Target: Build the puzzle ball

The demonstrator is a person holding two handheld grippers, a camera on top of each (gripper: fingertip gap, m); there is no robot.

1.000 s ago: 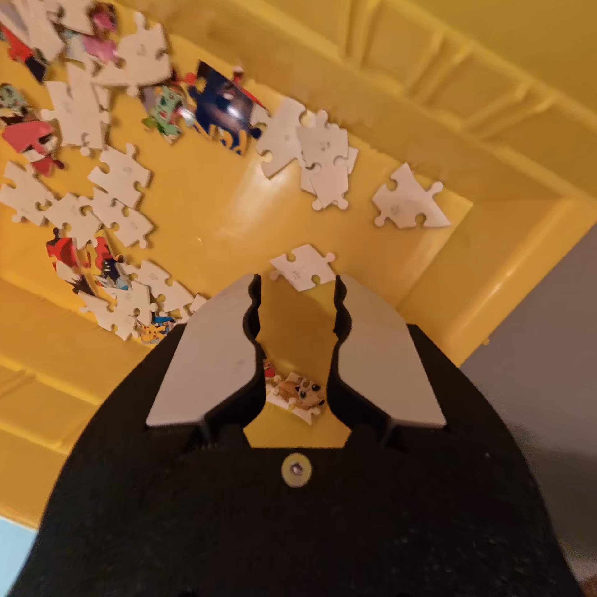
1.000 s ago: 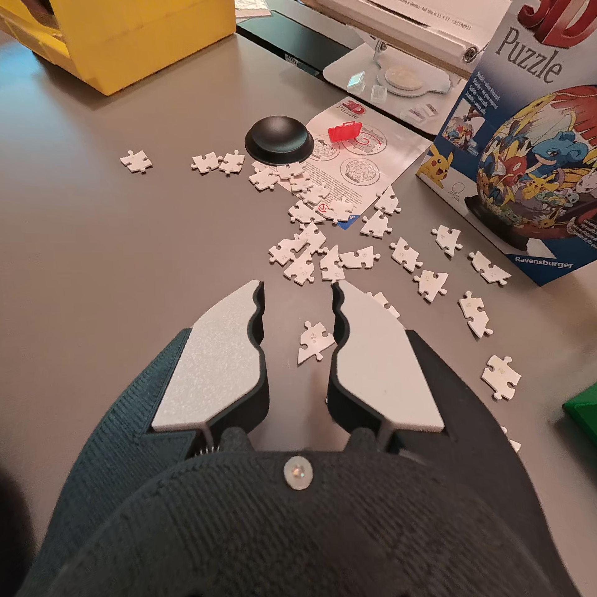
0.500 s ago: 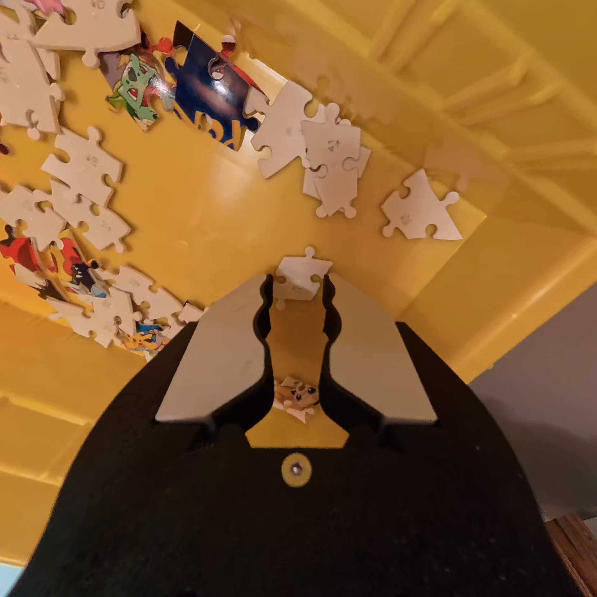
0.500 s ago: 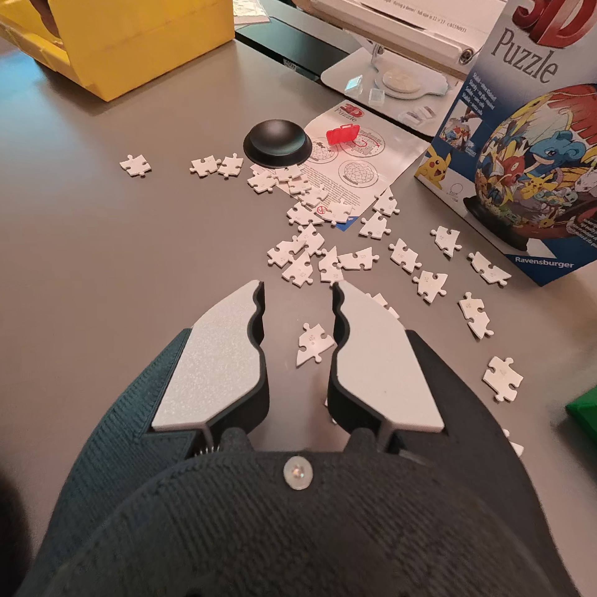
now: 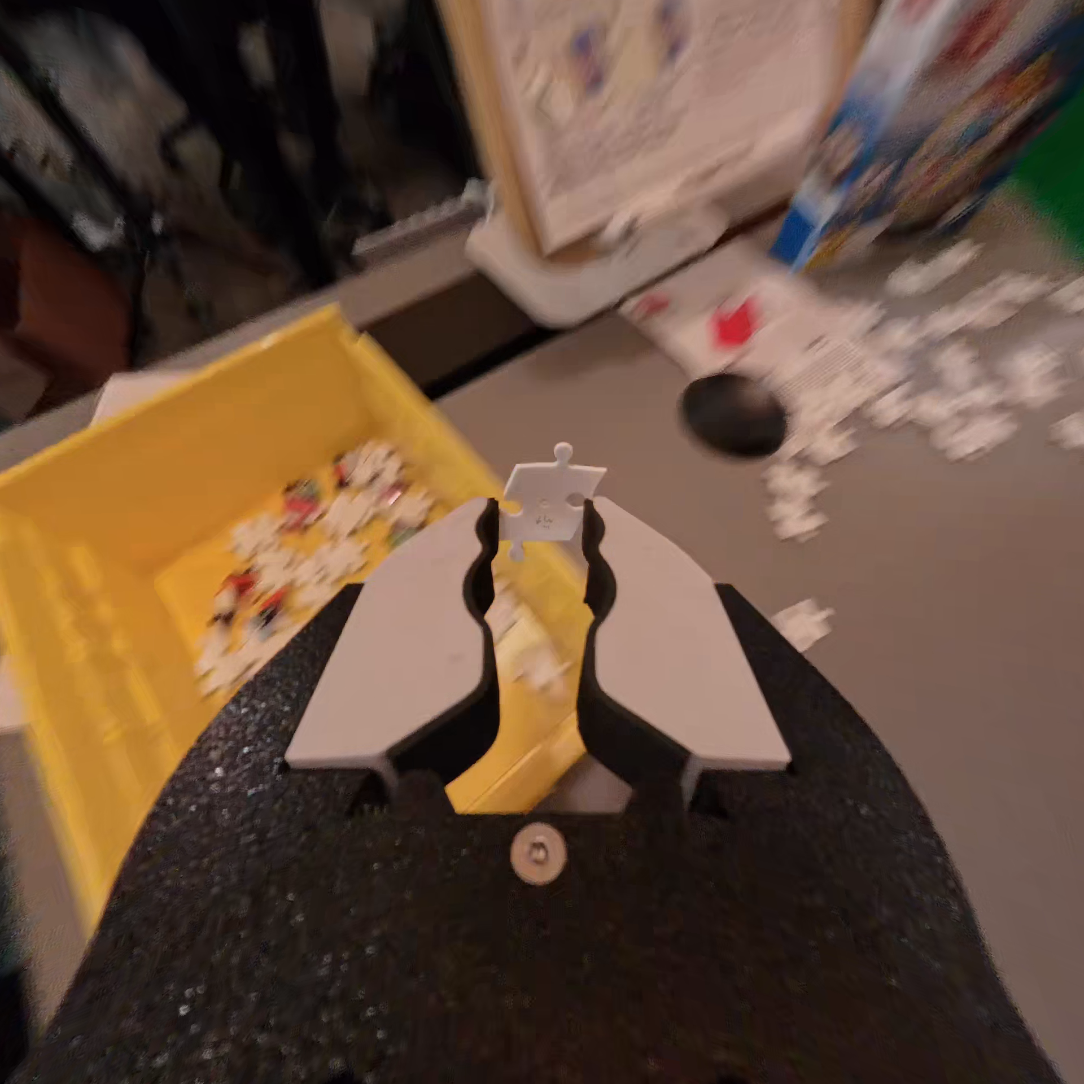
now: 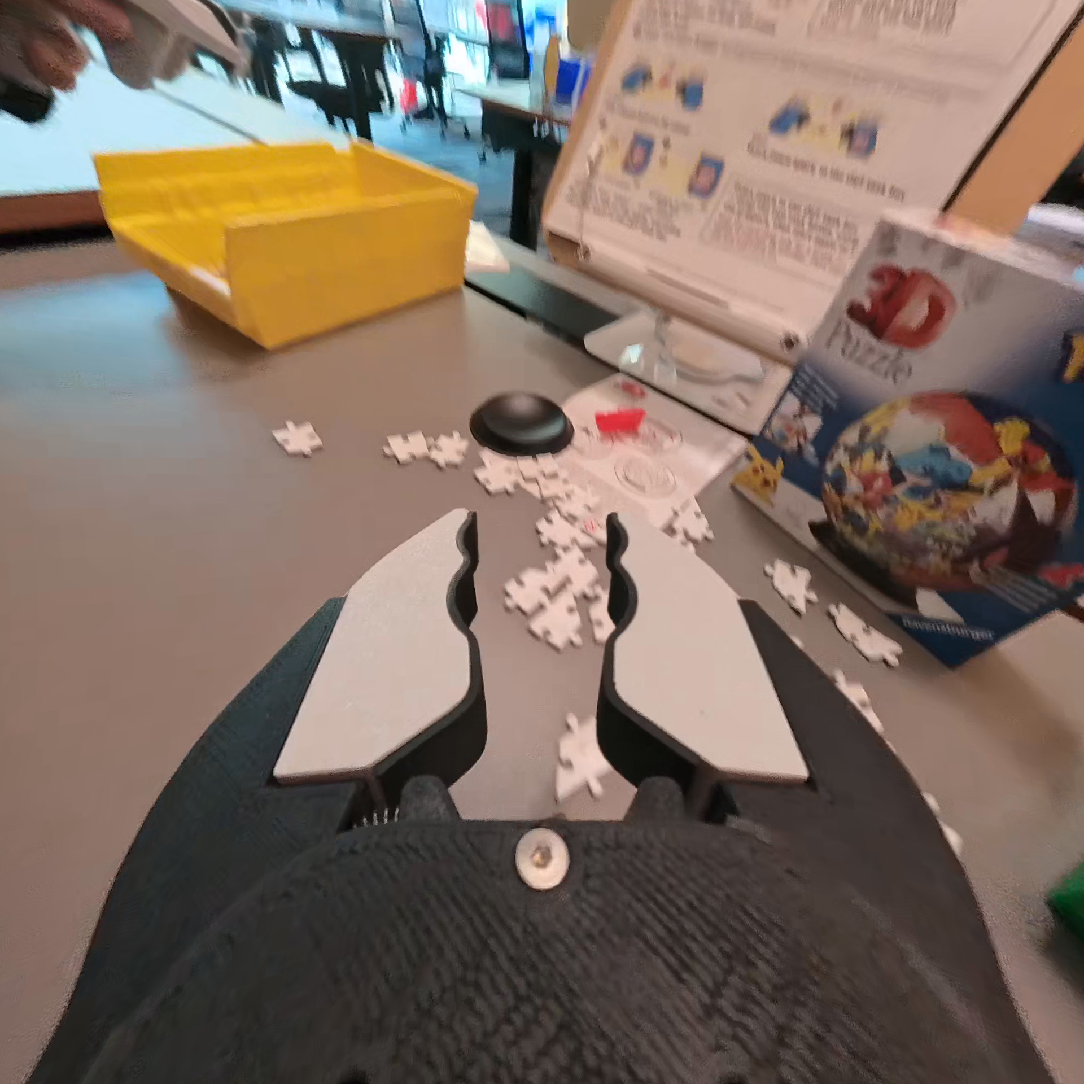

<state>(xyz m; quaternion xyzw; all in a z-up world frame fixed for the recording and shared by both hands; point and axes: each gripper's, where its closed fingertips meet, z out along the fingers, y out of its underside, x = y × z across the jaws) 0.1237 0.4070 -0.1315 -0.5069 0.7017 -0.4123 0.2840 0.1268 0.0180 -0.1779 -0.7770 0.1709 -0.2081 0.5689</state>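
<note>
Left claw (image 5: 538,519) pinches a white puzzle piece (image 5: 548,507) above the yellow bin (image 5: 176,451) (right claw (image 6: 539,531) gapes empty), so carry it level toward the desk (image 6: 176,498).

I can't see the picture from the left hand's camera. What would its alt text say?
The left gripper pinches a single white puzzle piece at its fingertips, held up in the air above a yellow bin of loose pieces. Behind, blurred, a grey table carries a black dome-shaped base, scattered white pieces and a puzzle box.
</note>
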